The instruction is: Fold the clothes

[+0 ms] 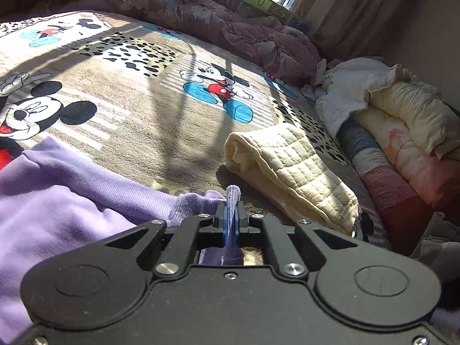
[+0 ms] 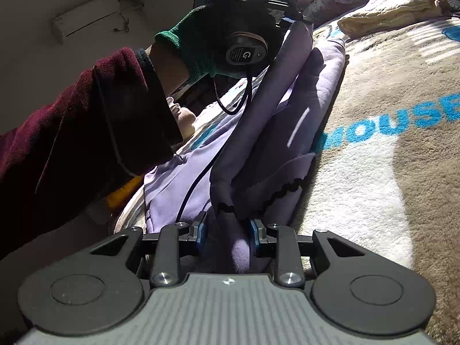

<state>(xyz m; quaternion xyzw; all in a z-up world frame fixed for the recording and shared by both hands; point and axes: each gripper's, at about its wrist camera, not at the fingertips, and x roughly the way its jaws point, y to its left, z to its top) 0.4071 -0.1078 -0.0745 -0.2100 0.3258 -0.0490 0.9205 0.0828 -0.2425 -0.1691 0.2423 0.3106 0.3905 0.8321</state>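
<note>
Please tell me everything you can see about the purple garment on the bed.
The purple garment is soft lilac knit with a ribbed band and a black wavy trim along one edge. It lies half folded and rumpled on the cartoon blanket. The left gripper is shut on a corner of it; the right gripper has a thick bunch between its jaws.

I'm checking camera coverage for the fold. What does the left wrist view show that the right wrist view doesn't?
Only the left wrist view: the left gripper with jaws shut on a purple ribbed edge, and a pile of bedding. Only the right wrist view: the gloved hand, maroon sleeve and right gripper around bunched purple cloth. Both: the purple garment, cream quilted cloth and cartoon blanket.
</note>
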